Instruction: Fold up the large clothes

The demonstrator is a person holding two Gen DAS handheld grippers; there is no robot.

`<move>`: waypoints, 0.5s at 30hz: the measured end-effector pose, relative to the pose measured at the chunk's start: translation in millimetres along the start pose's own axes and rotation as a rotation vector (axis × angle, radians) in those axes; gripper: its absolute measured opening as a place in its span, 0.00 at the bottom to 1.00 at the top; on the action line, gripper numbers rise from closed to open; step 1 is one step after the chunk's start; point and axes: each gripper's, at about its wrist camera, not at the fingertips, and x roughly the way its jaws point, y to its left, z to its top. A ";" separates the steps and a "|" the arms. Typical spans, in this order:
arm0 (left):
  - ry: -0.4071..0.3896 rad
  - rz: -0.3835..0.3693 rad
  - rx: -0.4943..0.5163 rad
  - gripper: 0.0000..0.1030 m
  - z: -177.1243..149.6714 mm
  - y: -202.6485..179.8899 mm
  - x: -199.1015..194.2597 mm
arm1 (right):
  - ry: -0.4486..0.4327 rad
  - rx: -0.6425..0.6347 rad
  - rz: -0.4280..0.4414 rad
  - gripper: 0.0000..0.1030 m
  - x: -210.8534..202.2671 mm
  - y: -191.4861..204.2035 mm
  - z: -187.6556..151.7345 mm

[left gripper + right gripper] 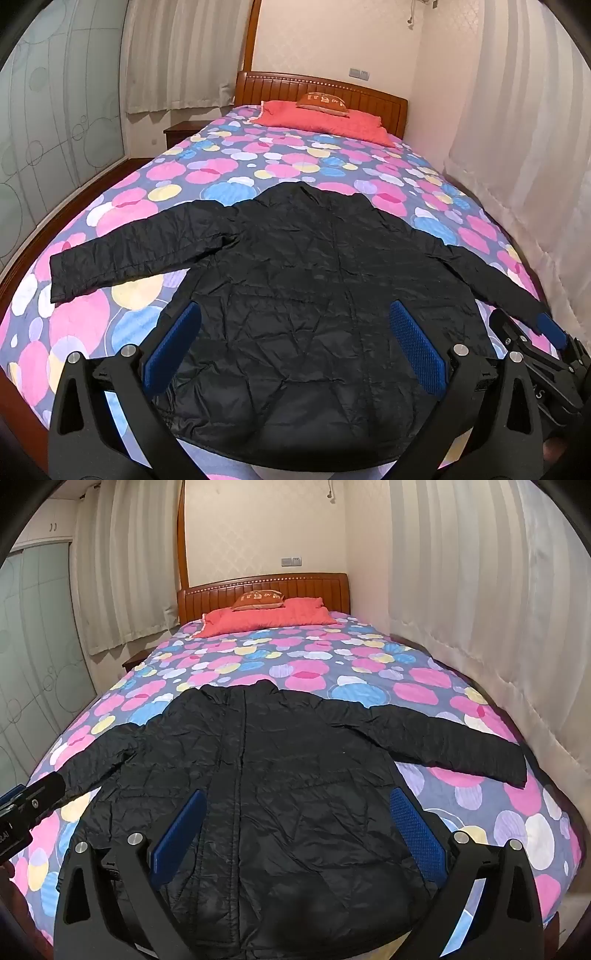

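Observation:
A large black quilted jacket (314, 288) lies flat on the bed, front up, zip closed, both sleeves spread out to the sides. It also shows in the right wrist view (280, 775). My left gripper (295, 347) is open and empty, hovering above the jacket's lower half near the hem. My right gripper (299, 830) is open and empty too, above the same lower part. The right gripper's body shows at the right edge of the left wrist view, next to the right sleeve cuff (528, 306). The left sleeve (140, 251) lies straight out.
The bed has a bedspread (229, 166) with pink, blue and yellow circles. A red pillow (325, 120) and a small orange cushion (323, 100) lie by the wooden headboard (280, 86). Curtains (517, 166) hang close along the right side. A nightstand (181, 133) stands at the left.

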 end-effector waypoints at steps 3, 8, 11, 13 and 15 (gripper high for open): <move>-0.004 -0.018 -0.015 0.98 0.0 3.8 -1.0 | 0.001 0.002 0.003 0.96 -0.2 -0.1 0.0; -0.005 -0.007 -0.005 0.98 1.4 2.4 0.9 | 0.003 0.001 0.001 0.96 -0.2 0.2 -0.4; -0.001 -0.009 -0.007 0.98 2.0 3.1 2.3 | 0.003 0.001 0.000 0.96 -0.3 0.4 -0.6; -0.007 -0.006 -0.005 0.98 2.4 2.1 3.0 | 0.002 0.001 0.002 0.96 -0.5 0.3 -0.7; -0.009 -0.004 -0.003 0.98 1.8 1.7 2.6 | 0.002 0.001 0.002 0.96 -0.7 0.5 -0.8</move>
